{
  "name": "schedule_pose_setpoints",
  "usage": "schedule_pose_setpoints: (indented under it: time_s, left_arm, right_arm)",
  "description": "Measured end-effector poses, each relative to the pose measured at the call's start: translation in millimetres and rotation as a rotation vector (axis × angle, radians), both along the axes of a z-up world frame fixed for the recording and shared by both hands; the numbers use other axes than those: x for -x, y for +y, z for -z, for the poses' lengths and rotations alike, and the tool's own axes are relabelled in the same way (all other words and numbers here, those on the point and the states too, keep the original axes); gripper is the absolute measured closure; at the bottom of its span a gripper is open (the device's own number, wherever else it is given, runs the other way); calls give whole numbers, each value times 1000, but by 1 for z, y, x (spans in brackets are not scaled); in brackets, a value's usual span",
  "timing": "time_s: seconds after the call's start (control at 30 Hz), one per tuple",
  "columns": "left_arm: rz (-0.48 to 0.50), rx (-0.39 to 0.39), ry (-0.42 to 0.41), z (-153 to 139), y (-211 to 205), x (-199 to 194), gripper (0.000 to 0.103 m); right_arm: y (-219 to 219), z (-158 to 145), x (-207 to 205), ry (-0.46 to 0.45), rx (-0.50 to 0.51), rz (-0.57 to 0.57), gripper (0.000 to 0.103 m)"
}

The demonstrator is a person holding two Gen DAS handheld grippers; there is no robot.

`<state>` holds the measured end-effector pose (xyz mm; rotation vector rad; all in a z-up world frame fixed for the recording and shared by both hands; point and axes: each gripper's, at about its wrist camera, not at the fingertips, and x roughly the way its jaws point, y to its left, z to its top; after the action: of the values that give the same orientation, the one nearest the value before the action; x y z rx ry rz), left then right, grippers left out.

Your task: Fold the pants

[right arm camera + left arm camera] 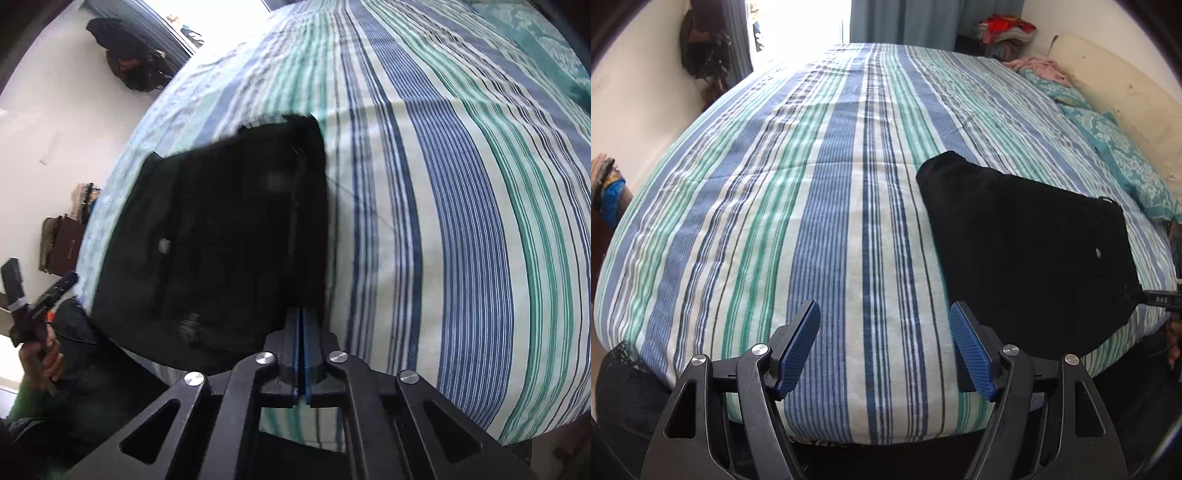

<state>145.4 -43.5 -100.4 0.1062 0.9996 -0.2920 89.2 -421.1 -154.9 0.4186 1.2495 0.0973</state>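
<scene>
The black pants (1030, 243) lie folded into a compact rectangle on the striped bed sheet (827, 206), near the bed's front right edge. My left gripper (884, 314) is open and empty, hovering over the sheet to the left of the pants. In the right wrist view the pants (221, 240) fill the middle left. My right gripper (301, 314) is shut on the near right edge of the pants. The right gripper also shows at the far right of the left wrist view (1161, 297), at the pants' corner.
Teal patterned pillows (1115, 151) and a cream headboard (1123, 96) run along the right. Pink cloth (1038, 66) lies at the far corner. A dark bag (701, 44) hangs on the left wall. Curtains (923, 18) and a bright window stand beyond the bed.
</scene>
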Motion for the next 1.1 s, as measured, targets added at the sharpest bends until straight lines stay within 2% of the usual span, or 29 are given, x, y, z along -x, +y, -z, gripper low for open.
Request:
schedule_pose_setpoints:
  time_s: [0.03, 0.07, 0.13, 0.2, 0.27, 0.33, 0.4, 0.43, 0.47, 0.5, 0.53, 0.6, 0.63, 0.7, 0.77, 0.83, 0.87, 0.9, 0.93, 1.0, 1.03, 1.07, 1.1]
  left_arm:
    - [20, -13, -13, -1, -8, 2, 28]
    - [38, -28, -31, -3, -16, 4, 28]
    - [81, -41, -70, -8, -31, 10, 28]
    - [127, -51, -99, -8, -46, 18, 26]
    - [181, -73, -85, 3, -65, 25, 25]
    - [256, -122, -60, 22, -88, 33, 25]
    - [317, -233, -91, 41, -107, 44, 25]
    - [333, -272, -135, 41, -112, 50, 25]
    - [359, -285, -150, 36, -115, 54, 25]
    - [380, -288, -143, 30, -115, 55, 25]
    - [386, -271, -140, 20, -112, 56, 25]
    - [351, -195, -158, -1, -102, 50, 16]
    - [324, -158, -170, -8, -98, 45, 7]
    - [272, -113, -176, -13, -95, 31, 6]
    - [230, -125, -129, -3, -98, 13, 6]
    - [205, -146, -87, 13, -101, 2, 7]
    - [196, -170, -62, 20, -102, -1, 8]
    - [188, -185, -45, 22, -100, -3, 11]
    - [177, -181, -45, 19, -96, -3, 14]
    - [129, -143, -87, 3, -81, -5, 11]
    - [90, -127, -110, -4, -72, -8, 6]
    - [41, -118, -132, -8, -64, -15, 4]
    - [-14, -114, -148, -11, -56, -24, 4]
  right_arm:
    - [0, 8, 0, 32, 2, 15, 102]
    - [-1, 3, -1, 12, -6, 24, 102]
    - [-6, -23, -1, -61, 19, 33, 102]
    - [-9, -59, 4, -153, 109, 47, 99]
    - [-1, -91, 5, -243, 121, 2, 98]
    - [18, -105, 0, -289, 76, -80, 98]
    - [45, -92, -9, -289, 78, -149, 98]
    - [53, -72, -10, -247, 84, -173, 98]
    - [60, -42, -11, -152, 109, -205, 97]
    - [64, -24, -9, -105, 142, -230, 97]
    - [63, -26, -3, -140, 140, -230, 97]
    - [54, -47, -5, -146, 108, -189, 97]
    - [50, -61, -9, -179, 105, -169, 96]
    - [53, -84, -22, -257, 117, -169, 95]
    - [59, -89, -40, -281, 152, -162, 81]
    - [60, -69, -58, -268, 197, -143, 35]
    - [58, -52, -69, -231, 215, -132, 33]
    - [55, -28, -76, -157, 194, -129, 33]
    - [45, -14, -78, -129, 113, -108, 33]
    - [16, -25, -69, -213, 8, -41, 39]
    - [-1, -34, -60, -253, 19, 17, 38]
    - [-19, -42, -51, -294, 53, 79, 34]
    - [-40, -47, -44, -320, 120, 145, 19]
